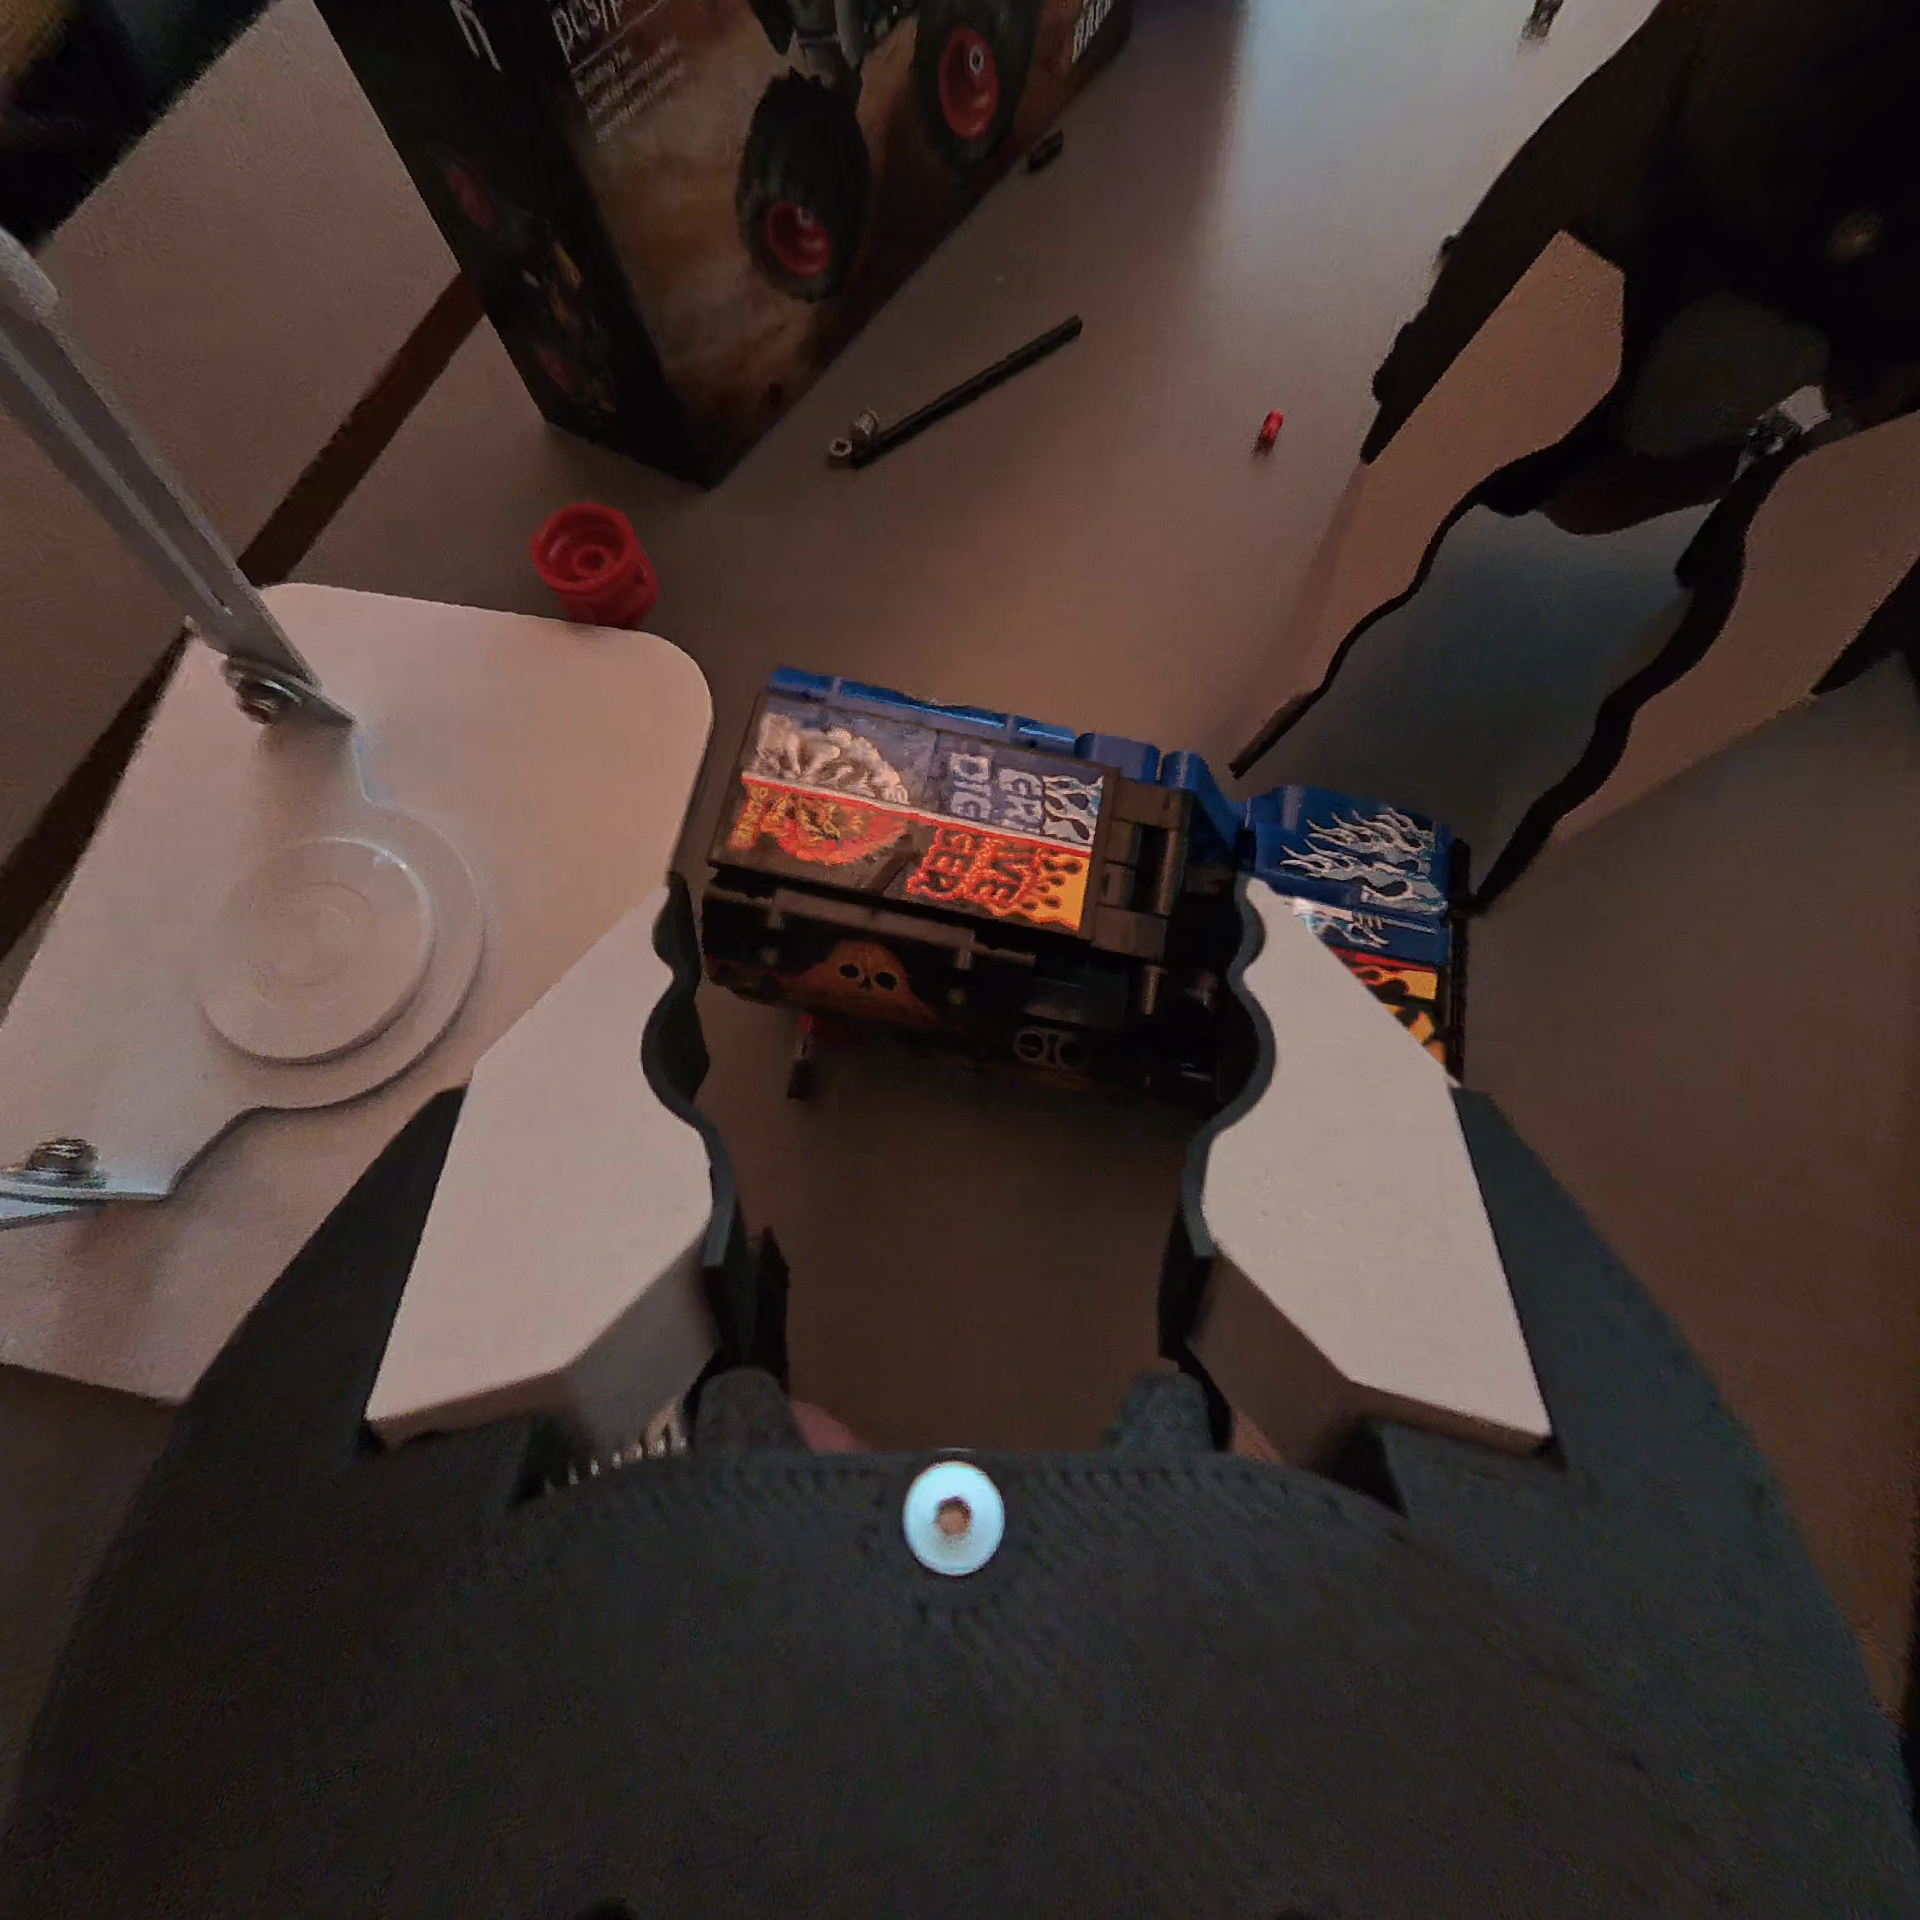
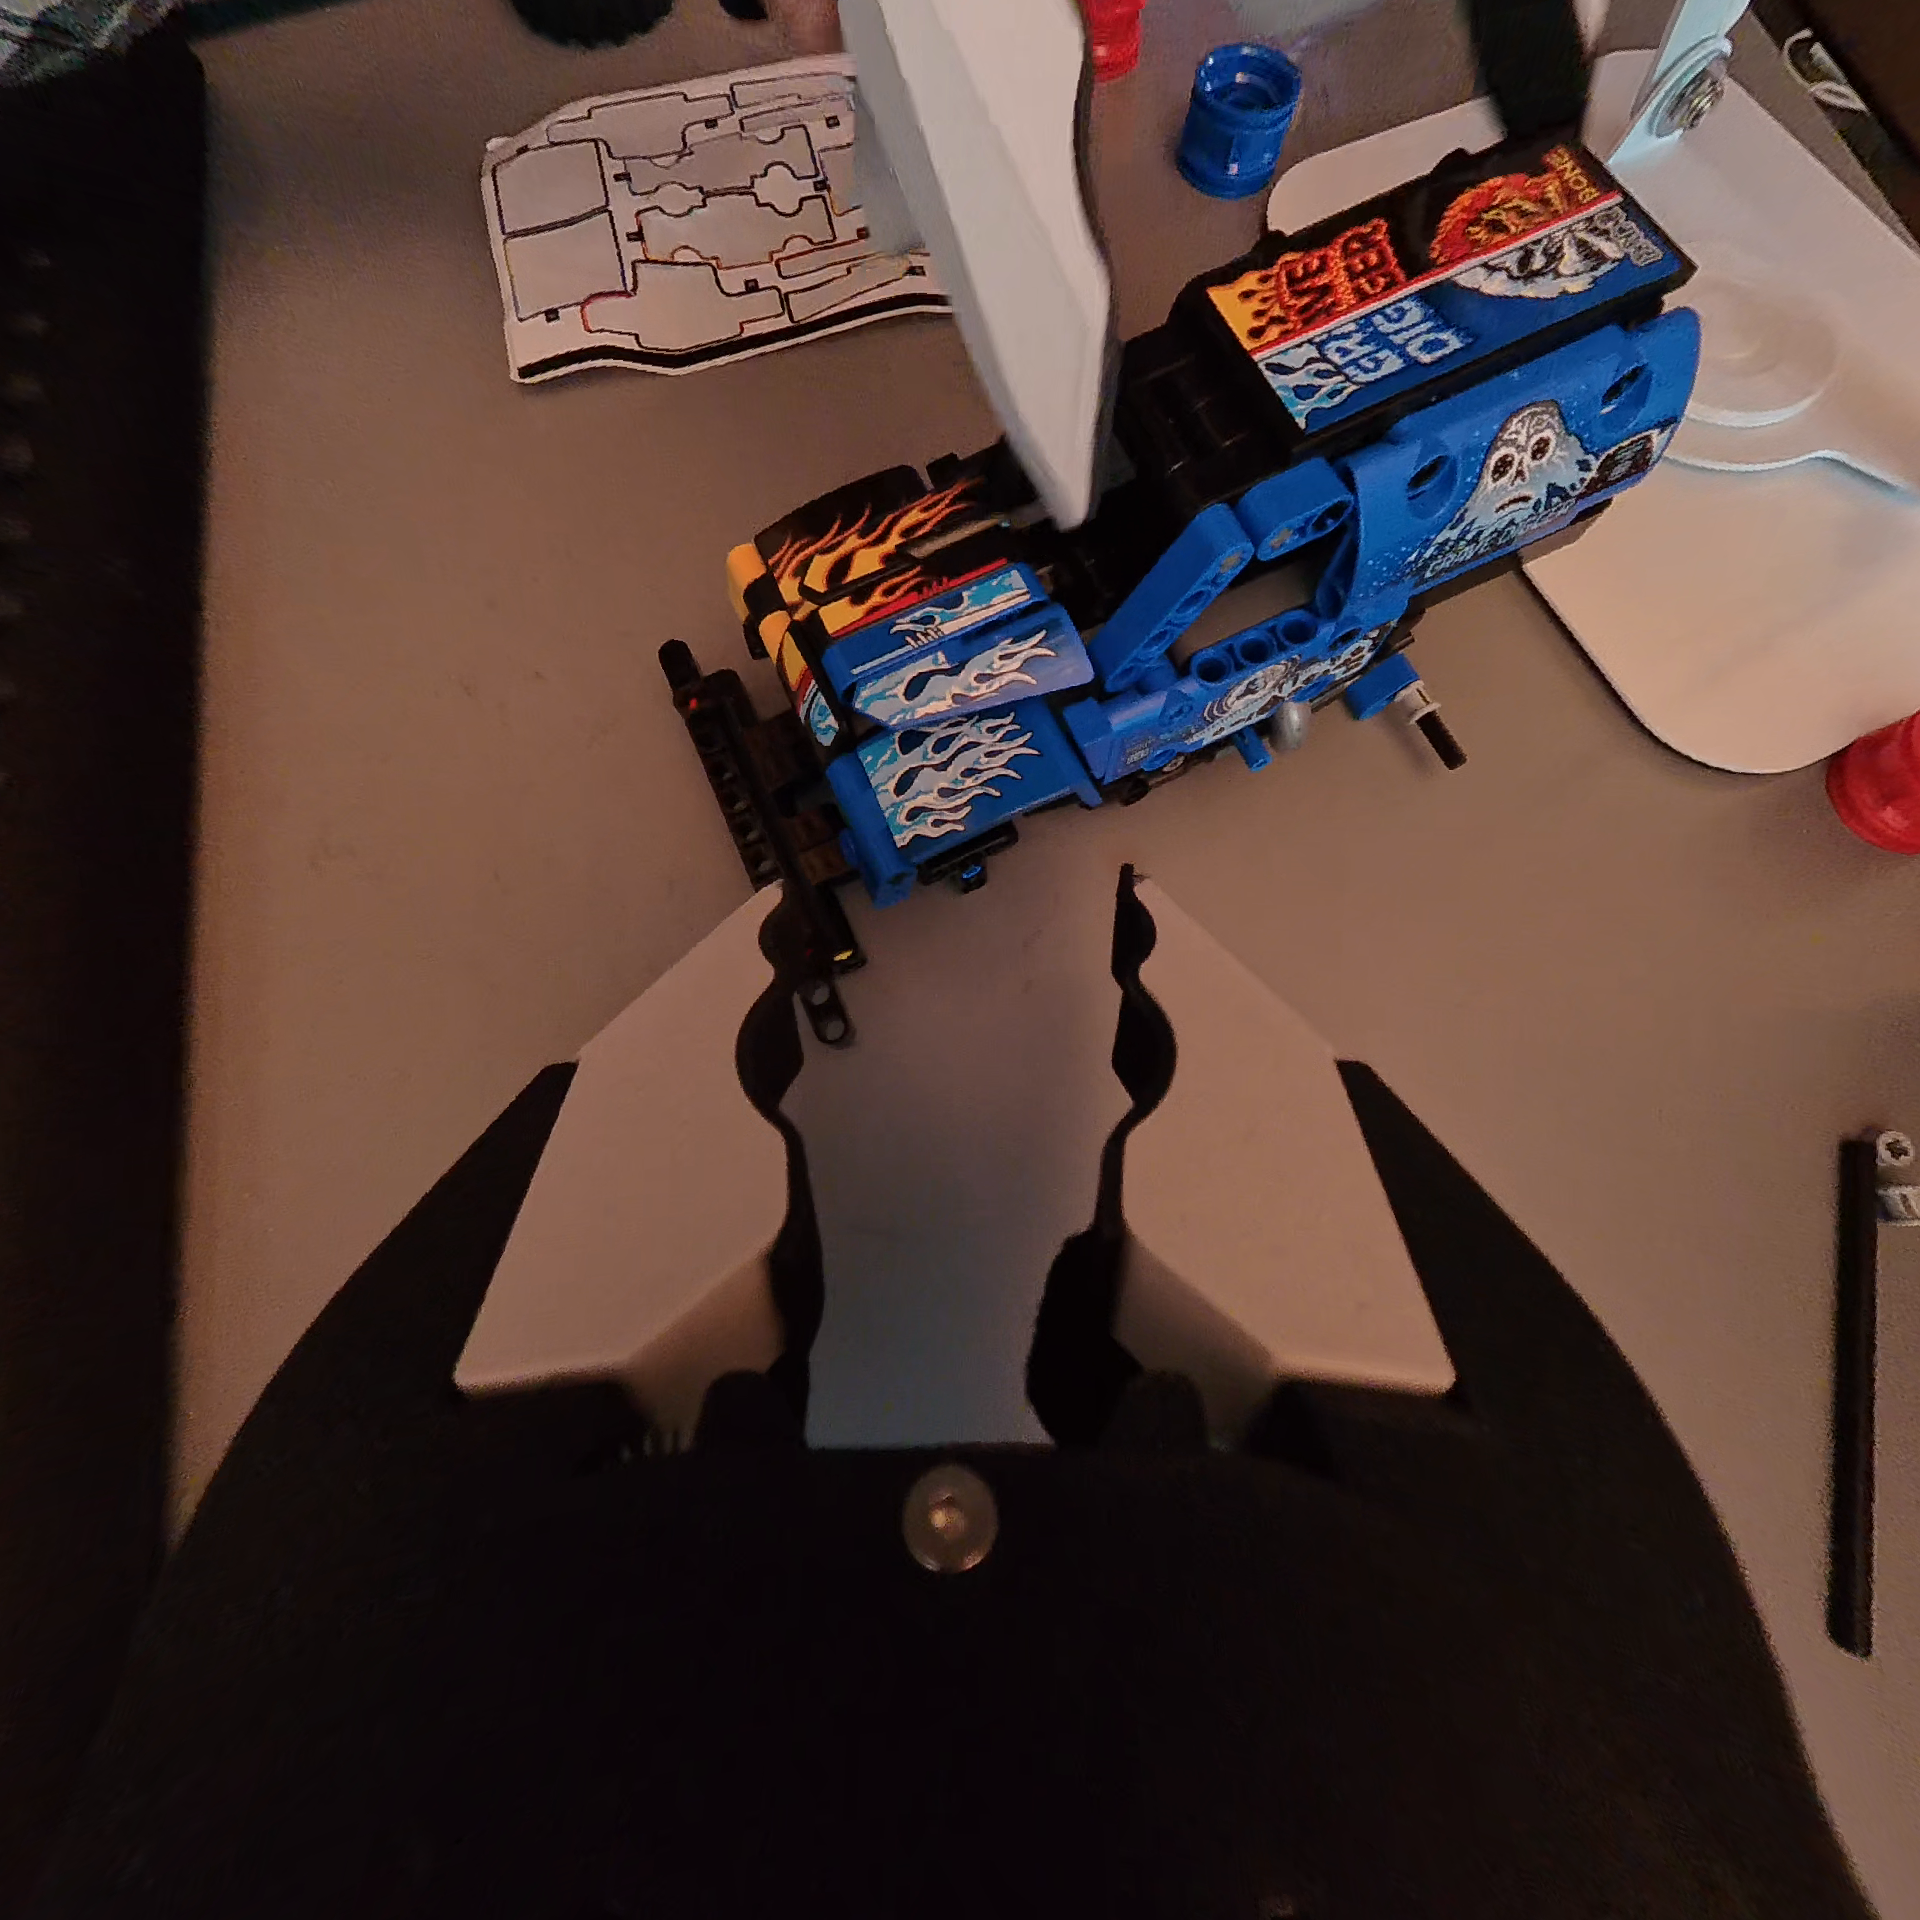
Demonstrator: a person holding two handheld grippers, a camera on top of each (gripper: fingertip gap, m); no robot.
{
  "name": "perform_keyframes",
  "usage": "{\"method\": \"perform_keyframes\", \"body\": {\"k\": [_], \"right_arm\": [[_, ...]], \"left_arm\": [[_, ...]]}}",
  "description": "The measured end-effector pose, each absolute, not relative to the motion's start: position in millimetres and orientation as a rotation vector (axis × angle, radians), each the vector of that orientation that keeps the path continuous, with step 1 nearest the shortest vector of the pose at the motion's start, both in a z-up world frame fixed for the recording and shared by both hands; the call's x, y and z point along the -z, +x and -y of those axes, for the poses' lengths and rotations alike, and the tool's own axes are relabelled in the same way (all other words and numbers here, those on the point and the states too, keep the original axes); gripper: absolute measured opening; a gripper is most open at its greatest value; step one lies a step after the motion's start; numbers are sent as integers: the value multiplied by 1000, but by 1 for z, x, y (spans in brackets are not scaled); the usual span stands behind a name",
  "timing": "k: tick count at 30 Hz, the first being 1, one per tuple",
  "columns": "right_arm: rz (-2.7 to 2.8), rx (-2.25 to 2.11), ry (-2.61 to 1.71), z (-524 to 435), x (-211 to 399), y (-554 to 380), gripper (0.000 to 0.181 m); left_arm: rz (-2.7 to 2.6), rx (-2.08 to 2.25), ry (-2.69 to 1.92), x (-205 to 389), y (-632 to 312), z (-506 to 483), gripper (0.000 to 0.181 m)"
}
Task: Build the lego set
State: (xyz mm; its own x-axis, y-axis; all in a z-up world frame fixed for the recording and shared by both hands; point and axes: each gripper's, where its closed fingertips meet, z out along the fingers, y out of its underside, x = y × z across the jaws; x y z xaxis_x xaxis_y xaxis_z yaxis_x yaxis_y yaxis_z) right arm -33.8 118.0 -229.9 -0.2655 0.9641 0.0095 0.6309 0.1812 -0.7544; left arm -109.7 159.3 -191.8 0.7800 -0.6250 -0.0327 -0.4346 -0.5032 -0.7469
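The truck body [image 2: 1195,582] is lying wheelless on the table [image 2: 416,727], so the wheel-fitting step appears to be in hand. The left hand-held gripper [image 1: 961,935] is reaching over its cab with fingers spread, nothing gripped. The right hand-held gripper [image 2: 951,914] is hovering open at the body's 6 o'clock. Next likely calls for fetching the red wheel hub [image 1: 594,563] at 11 o'clock.

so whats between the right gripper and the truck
Almost nothing: in the right wrist view, bare table lies between the open right gripper and the truck; only its black bumper beam reaches one fingertip.
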Motion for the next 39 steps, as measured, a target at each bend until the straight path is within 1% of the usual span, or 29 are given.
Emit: {"method": "perform_keyframes", "body": {"k": [3,4,6,8,11,15,17,18,19,25,30,32,36,39], "right_arm": [[1964,-876,-1484,-121,231,-35,57],[1957,-876,-1477,-121,230,-36,57],[1941,-875,-1465,-123,227,-38,56],[1929,-870,-1455,-124,226,-38,55],[1921,-874,-1456,-125,225,-38,56],[1912,-890,-1458,-126,226,-38,56],[1910,-897,-1458,-126,226,-38,57],[1910,-899,-1457,-126,226,-38,57],[1911,-900,-1456,-127,226,-38,57],[1912,-900,-1453,-127,226,-38,56],[1911,-915,-1455,-127,226,-38,55],[1910,-918,-1456,-127,226,-38,55],[1911,-922,-1457,-127,226,-38,55],[1899,-916,-1436,-129,221,-36,55]], "left_arm": [[-781,108,-1991,146,-120,-172,89],[-754,-43,-1891,122,-130,-183,80],[-677,-366,-1734,77,-156,-203,69],[-702,-521,-1676,59,-163,-219,62],[-749,-703,-1637,49,-173,-241,48],[-851,-869,-1677,61,-186,-260,35],[-893,-851,-1709,71,-186,-260,28],[-906,-828,-1727,75,-185,-258,18],[-901,-800,-1733,76,-184,-257,15],[-886,-655,-1787,76,-182,-251,8],[-879,-484,-1842,76,-179,-244,8],[-893,-434,-1892,81,-181,-242,0],[-920,-479,-1879,83,-183,-242,0],[-931,-515,-1818,71,-174,-239,1]]}}
